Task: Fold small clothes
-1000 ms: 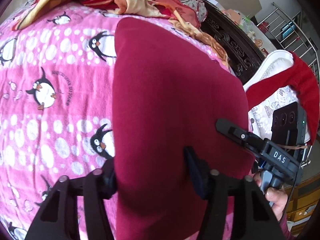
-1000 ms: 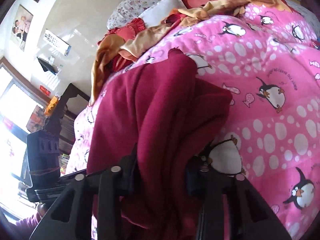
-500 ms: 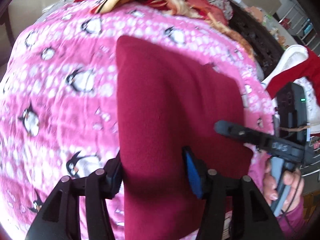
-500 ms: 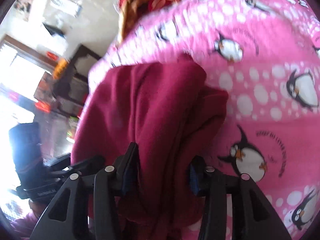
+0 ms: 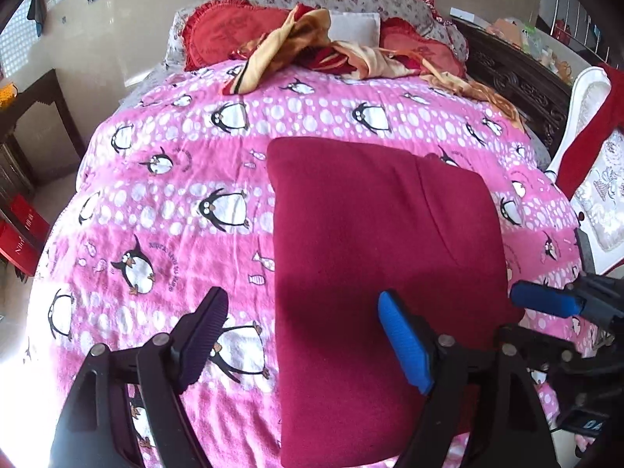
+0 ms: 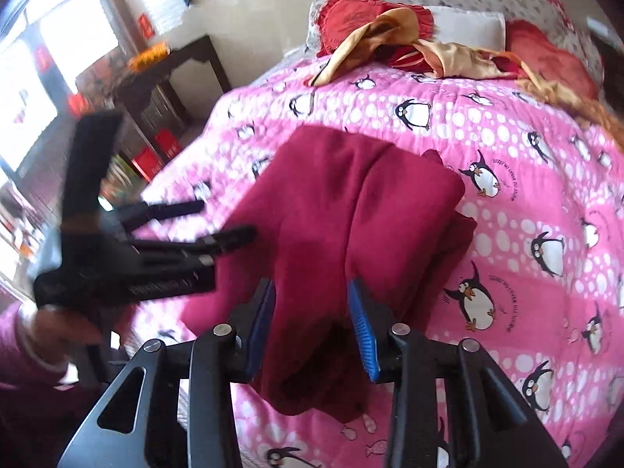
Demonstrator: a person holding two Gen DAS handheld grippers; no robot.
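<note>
A dark red garment [image 5: 382, 257] lies folded into a rough rectangle on the pink penguin blanket [image 5: 163, 179]. My left gripper [image 5: 300, 335] is open and empty, raised above the garment's near left edge. In the right wrist view my right gripper [image 6: 312, 323] has its blue pads on either side of the garment's [image 6: 351, 210] bunched near edge, jaws part closed, and the cloth hangs between them. The left gripper [image 6: 218, 222] shows blurred at the left of that view. A blue fingertip [image 5: 546, 302] of the right gripper shows at the right of the left wrist view.
Red ruffled pillows [image 5: 222, 35], a white pillow [image 5: 355, 25] and an orange-yellow cloth [image 5: 296, 46] lie at the bed's head. A dark carved bed frame [image 5: 518, 78] and a white chair with red cloth [image 5: 596, 156] stand at the right. A dark side table [image 6: 167, 74] stands at the left.
My left gripper has let go of the garment, opened wide and pulled back and up. The garment now lies flatter on the blanket. My right gripper still grips the near edge.
</note>
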